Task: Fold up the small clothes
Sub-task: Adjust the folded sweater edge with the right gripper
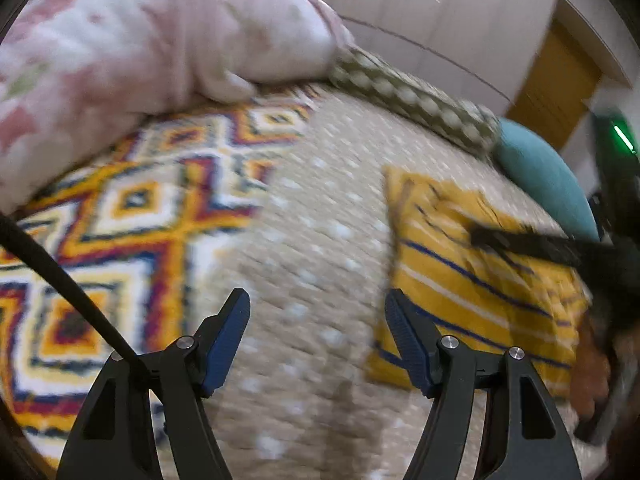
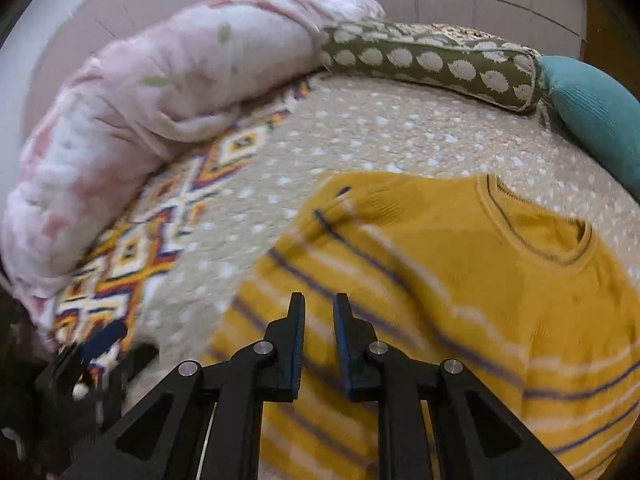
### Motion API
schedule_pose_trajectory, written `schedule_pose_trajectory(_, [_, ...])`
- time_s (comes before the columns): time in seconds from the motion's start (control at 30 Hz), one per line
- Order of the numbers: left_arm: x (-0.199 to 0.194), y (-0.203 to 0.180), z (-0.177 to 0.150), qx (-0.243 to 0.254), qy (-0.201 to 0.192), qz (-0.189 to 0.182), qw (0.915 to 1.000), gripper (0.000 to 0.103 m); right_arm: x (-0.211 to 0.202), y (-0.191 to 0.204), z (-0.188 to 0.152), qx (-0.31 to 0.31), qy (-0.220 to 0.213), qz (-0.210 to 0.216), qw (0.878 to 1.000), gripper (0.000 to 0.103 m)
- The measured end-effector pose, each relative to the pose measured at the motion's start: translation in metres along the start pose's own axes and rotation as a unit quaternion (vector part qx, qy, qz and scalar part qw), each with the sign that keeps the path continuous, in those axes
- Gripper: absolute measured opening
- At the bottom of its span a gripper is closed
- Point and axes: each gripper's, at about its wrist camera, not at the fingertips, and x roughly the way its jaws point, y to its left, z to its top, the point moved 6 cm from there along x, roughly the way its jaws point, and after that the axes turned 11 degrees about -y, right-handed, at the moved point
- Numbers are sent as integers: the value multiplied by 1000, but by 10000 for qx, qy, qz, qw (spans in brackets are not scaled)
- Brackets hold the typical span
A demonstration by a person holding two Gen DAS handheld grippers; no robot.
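Note:
A mustard-yellow knitted sweater (image 2: 460, 280) with blue and white stripes lies flat on the beige dotted bedspread (image 2: 380, 132), its neck towards the teal cushion. My right gripper (image 2: 320, 297) hovers over the sweater's striped lower left part. Its jaws stand a narrow gap apart with nothing pinched between them. In the left wrist view the sweater (image 1: 472, 280) is at the right, with the blurred right gripper (image 1: 520, 240) above it. My left gripper (image 1: 317, 294) is wide open over bare bedspread just left of the sweater's edge. It also shows as a blur (image 2: 100, 340) at the lower left.
A rolled pink floral duvet (image 2: 140, 120) lines the left and back. A green hedgehog-print bolster (image 2: 432, 60) and a teal cushion (image 2: 592, 112) line the far edge. A geometric patterned blanket (image 1: 120, 220) covers the left. A hand (image 1: 592, 380) shows at the right edge.

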Motion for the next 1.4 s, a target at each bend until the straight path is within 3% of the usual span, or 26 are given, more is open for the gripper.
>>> schedule_pose_trajectory(0.13, [20, -15, -19, 213, 452, -141, 9987, 69, 48, 0, 16, -404, 335, -335, 9981, 17])
schedule_pose_trajectory(0.33, [25, -22, -24, 532, 447, 5, 9976, 69, 96, -1, 44, -355, 467, -631, 9963, 16])
schedule_pose_trajectory(0.47, [25, -23, -27, 656, 422, 68, 9969, 69, 86, -2, 48, -392, 430, -570, 9967, 16])
schedule_pose_trajectory(0.67, [23, -23, -28, 733, 370, 126, 9965, 69, 19, -20, 49, -199, -216, -646, 9975, 18])
schedule_pose_trajectory(0.87, [21, -24, -29, 804, 314, 213, 9960, 69, -58, -55, -7, -55, -536, -722, 9959, 21])
schedule_pose_trajectory(1.0, [21, -24, -29, 862, 284, 279, 9955, 69, -105, -112, -68, 428, -662, -1136, 9904, 21])
schedule_pose_trajectory(1.17, [23, -25, -30, 944, 237, 371, 9946, 69, -132, -188, -132, 1272, -528, -1513, 9788, 21])
schedule_pose_trajectory(1.4, [23, -25, -30, 1002, 179, 493, 9936, 70, -179, -233, -166, 2056, -948, -1616, 9605, 20])
